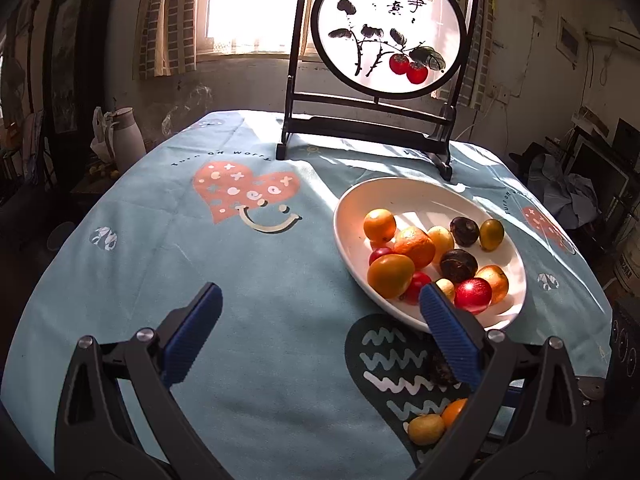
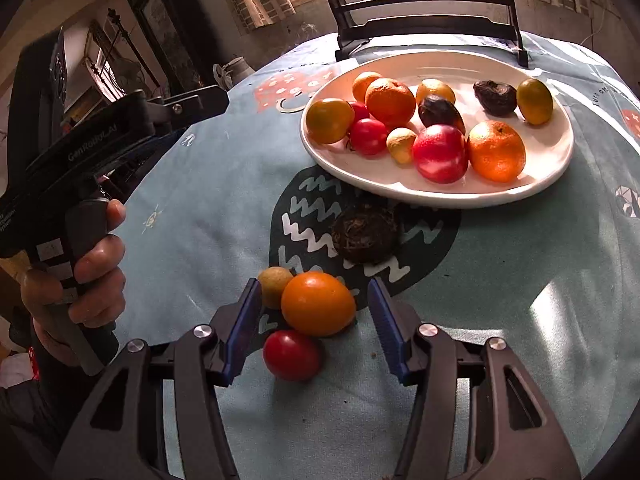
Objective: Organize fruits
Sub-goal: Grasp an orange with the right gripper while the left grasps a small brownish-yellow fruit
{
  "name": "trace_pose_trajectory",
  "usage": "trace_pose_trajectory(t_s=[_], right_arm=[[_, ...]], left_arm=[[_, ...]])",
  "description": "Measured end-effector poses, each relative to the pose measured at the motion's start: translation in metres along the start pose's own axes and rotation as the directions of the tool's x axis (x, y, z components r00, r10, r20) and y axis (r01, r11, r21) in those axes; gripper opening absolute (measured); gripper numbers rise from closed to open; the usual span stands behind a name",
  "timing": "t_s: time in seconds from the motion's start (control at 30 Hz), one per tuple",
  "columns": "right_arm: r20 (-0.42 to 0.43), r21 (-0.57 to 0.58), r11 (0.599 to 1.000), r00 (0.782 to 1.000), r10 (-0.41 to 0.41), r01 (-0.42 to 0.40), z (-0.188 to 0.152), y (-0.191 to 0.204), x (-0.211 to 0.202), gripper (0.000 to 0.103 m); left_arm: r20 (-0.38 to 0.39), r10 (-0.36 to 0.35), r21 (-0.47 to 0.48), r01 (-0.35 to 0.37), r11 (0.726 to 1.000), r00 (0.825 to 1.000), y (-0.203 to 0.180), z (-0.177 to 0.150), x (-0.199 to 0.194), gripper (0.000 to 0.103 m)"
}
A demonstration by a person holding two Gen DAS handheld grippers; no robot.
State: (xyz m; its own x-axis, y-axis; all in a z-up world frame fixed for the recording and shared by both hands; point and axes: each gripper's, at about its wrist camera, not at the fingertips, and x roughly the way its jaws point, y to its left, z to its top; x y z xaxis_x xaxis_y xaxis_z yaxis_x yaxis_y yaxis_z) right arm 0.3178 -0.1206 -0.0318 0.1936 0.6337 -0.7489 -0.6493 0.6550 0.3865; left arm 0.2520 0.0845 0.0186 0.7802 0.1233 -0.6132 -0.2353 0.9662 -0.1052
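A white plate (image 1: 347, 236) (image 2: 400, 194) on the blue tablecloth holds several fruits: orange, red, yellow and dark brown ones. Loose on the cloth in front of it lie a dark lumpy fruit (image 2: 366, 236), an orange fruit (image 2: 318, 304), a small yellow fruit (image 2: 274, 286) and a small red fruit (image 2: 292, 354). My right gripper (image 2: 315, 285) is open around the orange fruit, with a gap at each pad. My left gripper (image 1: 320, 292) stands wide open with nothing in it, left of the plate. The yellow fruit (image 1: 426, 428) and the orange fruit (image 1: 454, 412) peek out beside its right finger.
A dark wooden stand with a round painted screen (image 1: 388, 28) (image 2: 424, 20) rises behind the plate. A pale jug (image 1: 126, 136) sits beyond the table's far left edge. A hand (image 2: 94, 268) holds the left gripper's handle at the left of the right wrist view.
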Motion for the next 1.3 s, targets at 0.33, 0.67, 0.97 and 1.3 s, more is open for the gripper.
trace_pose_trajectory(t_s=[0.33,0.67,0.97,1.3], right_arm=[[-0.024,-0.016,1.0,1.0,-0.004,0.004,0.0,0.0,0.01,0.045],[0.055,0.067,0.995,0.996,0.071,-0.075,0.007,-0.016,-0.013,0.041],[0.235,0.212,0.977,0.972,-0.026,-0.025,0.012,-0.053,-0.057,0.041],[0.228,0.205,0.979,0.973,-0.034,-0.014,0.01,-0.054,-0.056,0.041]], left_arm=[[0.015,0.007,0.063,-0.008,0.998,1.0,-0.011,-0.003,-0.005,0.101],[-0.054,-0.126,0.115,0.132,0.985,0.991,-0.013,-0.002,-0.005,0.101],[-0.184,-0.244,0.258,0.286,0.923,0.952,-0.042,-0.032,-0.001,0.1],[-0.341,-0.277,0.356,0.396,0.847,0.898,-0.064,-0.062,0.012,0.043]])
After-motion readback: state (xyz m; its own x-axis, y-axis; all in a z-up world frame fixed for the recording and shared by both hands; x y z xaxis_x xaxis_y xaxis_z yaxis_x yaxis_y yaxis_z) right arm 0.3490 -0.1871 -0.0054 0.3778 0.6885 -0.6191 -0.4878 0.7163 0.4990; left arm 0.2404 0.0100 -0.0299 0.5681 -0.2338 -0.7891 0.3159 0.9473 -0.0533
